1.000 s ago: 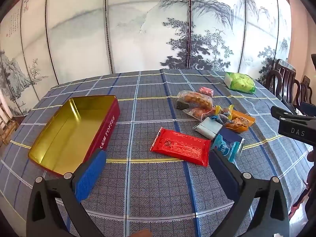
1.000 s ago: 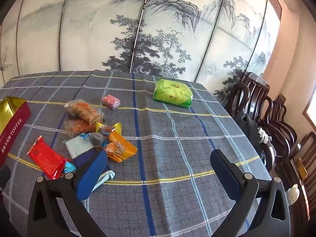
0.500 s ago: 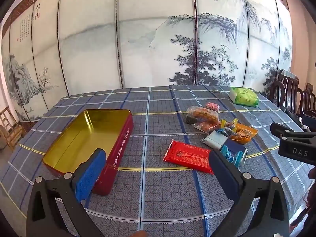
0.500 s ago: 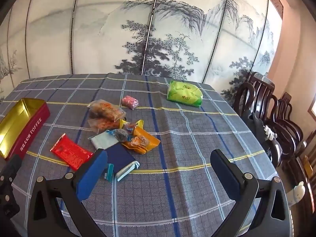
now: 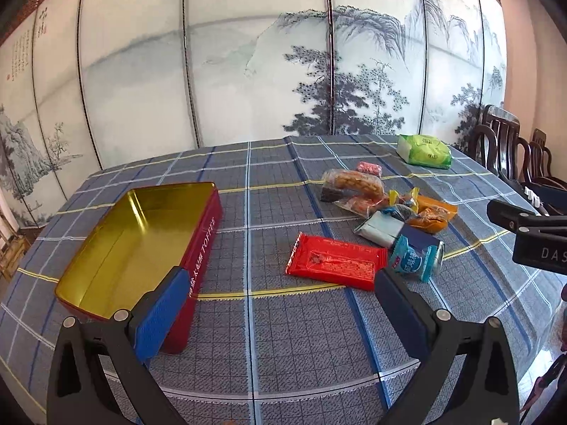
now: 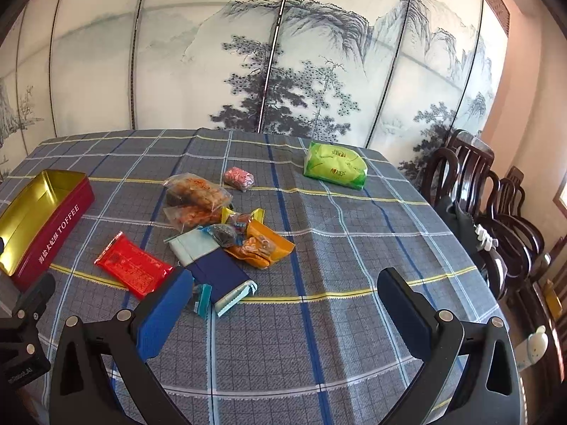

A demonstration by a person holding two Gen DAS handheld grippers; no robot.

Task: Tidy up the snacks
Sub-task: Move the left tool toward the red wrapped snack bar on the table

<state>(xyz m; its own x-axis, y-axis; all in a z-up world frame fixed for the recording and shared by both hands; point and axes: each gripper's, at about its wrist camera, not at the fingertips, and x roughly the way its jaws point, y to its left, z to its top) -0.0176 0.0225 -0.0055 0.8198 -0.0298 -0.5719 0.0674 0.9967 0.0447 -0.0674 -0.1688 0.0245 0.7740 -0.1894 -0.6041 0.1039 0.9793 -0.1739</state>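
An open red toffee tin (image 5: pixel 141 244) with a gold inside lies on the table's left; it also shows in the right wrist view (image 6: pixel 46 219). A flat red packet (image 5: pixel 335 260) (image 6: pixel 133 265) lies in the middle. Beside it is a heap of snacks: a dark blue packet (image 6: pixel 219 276), an orange packet (image 6: pixel 264 246), clear bags of biscuits (image 6: pixel 196 191) and a pink sweet (image 6: pixel 239 179). A green pack (image 6: pixel 335 170) lies at the far right. My left gripper (image 5: pixel 280 304) is open and empty above the near table. My right gripper (image 6: pixel 283 304) is open and empty, near the heap.
The table wears a grey plaid cloth (image 6: pixel 354 248). A painted folding screen (image 5: pixel 248 71) stands behind it. Dark wooden chairs (image 6: pixel 496 219) line the right side. The right gripper's body (image 5: pixel 531 233) shows at the right edge of the left wrist view.
Both grippers have pulled back and risen, so the tin and the snacks now show farther off and more of the table is in view. Nothing on the table has moved.
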